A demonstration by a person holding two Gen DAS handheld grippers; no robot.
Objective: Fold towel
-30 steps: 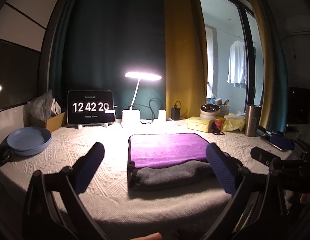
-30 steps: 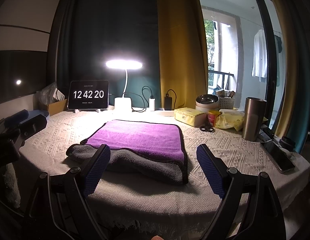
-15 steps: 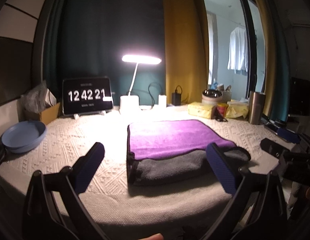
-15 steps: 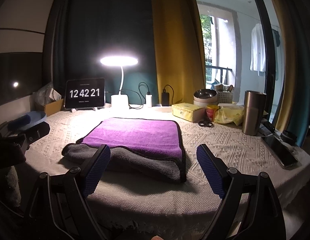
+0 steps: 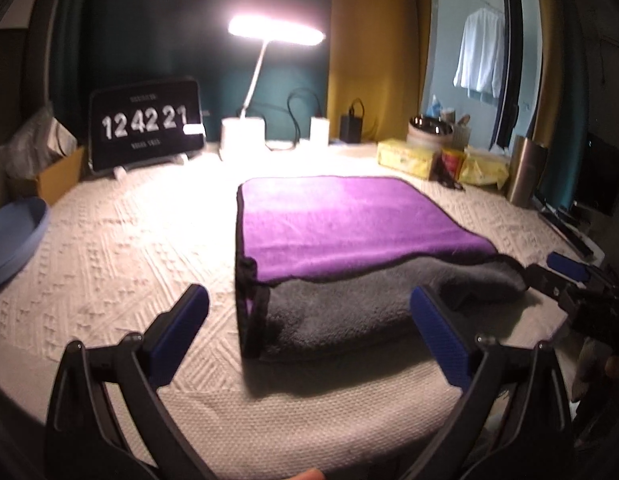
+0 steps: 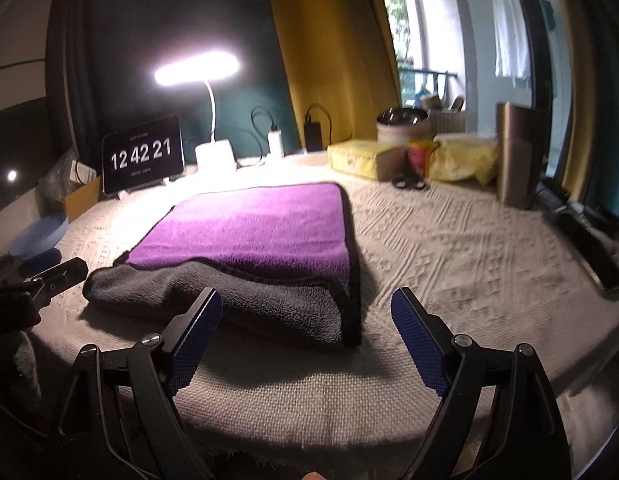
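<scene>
Left wrist view, left to right: a blue bowl sits at the left edge of the table, which is covered with a white textured cloth. Behind it stand a cardboard box and a tablet clock reading 12 42 21. A lit desk lamp stands just right of the clock. The left gripper hovers over the near table edge with its jaws spread wide and nothing between them; its blue pads sit clear of the towel. The towel lies folded at the table centre, purple face up, with a grey layer protruding along the near edge and bulging toward the right. The right gripper is visible at the far right, just beside the grey bulge. Yellow packets and a metal tumbler stand at the rear right. Right wrist view, left to right: the left gripper appears at the left edge, near the grey corner of the towel; contact cannot be determined. The right gripper hovers in front of the towel's near right corner, jaws released and empty. Scissors lie beside the yellow packets, and the metal tumbler stands right of them.
</scene>
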